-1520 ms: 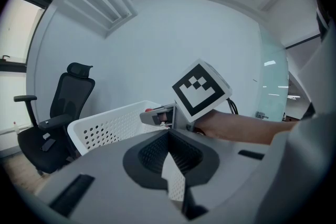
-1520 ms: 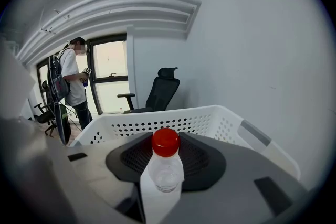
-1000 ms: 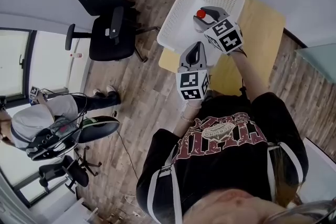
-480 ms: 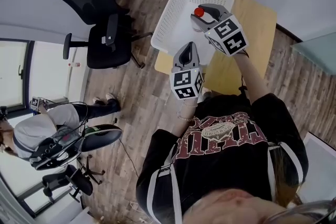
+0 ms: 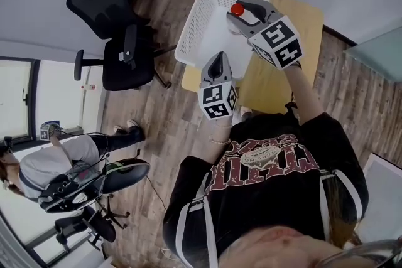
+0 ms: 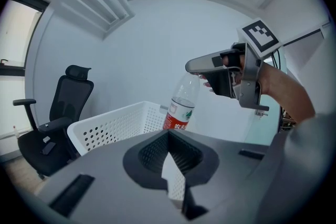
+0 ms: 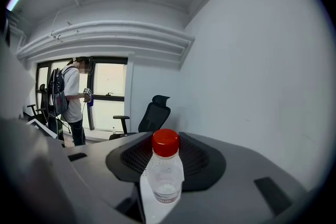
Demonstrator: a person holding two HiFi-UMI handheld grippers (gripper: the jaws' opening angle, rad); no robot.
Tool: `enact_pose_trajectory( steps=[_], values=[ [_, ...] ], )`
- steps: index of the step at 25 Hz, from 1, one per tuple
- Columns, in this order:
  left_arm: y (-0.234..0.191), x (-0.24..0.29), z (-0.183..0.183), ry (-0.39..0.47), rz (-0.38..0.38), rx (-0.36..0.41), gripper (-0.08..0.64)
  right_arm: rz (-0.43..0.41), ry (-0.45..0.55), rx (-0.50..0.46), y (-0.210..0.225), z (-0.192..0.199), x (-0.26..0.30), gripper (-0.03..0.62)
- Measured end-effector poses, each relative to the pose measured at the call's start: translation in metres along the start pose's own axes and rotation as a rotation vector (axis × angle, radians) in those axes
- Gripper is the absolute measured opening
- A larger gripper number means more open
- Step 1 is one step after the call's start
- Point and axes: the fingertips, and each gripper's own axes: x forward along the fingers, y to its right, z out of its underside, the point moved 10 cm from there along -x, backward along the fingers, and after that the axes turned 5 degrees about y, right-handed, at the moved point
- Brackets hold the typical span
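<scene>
Head view shows the right gripper (image 5: 245, 13) clamped on a bottle (image 5: 237, 9) near its top. The bottle hangs in the air over the white basket (image 5: 196, 27), at 12 o'clock in the picture. The left gripper (image 5: 218, 59) sits at 6 o'clock from it, tongs pressed together on nothing. I think the bottle could slip and drop, because only its top part is pinched. It is clear plastic, tilted, with a red cap and red label.

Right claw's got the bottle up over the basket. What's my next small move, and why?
Probably swing the right claw sideways until the bottle is over the table: it hangs clamped above the basket, resting on nothing, and the left claw is shut and empty.
</scene>
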Motion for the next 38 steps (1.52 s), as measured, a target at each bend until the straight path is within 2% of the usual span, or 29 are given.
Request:
enact_pose_trajectory(
  steps=[11,22,31,38],
  values=[
    [0.001,-0.003,0.0,0.0,-0.009,0.004,0.048,0.077,0.084,-0.008,0.016,-0.027,-0.046,0.164],
    [0.006,-0.004,-0.001,-0.004,-0.014,0.017,0.048,0.181,0.097,-0.004,0.042,-0.03,-0.088,0.164],
    [0.007,-0.003,0.0,-0.008,-0.019,0.027,0.048,0.246,0.076,0.024,0.062,-0.003,-0.099,0.164],
    [0.007,-0.003,0.002,-0.012,-0.015,0.04,0.048,0.213,0.017,0.068,0.056,0.045,-0.089,0.164]
  ],
)
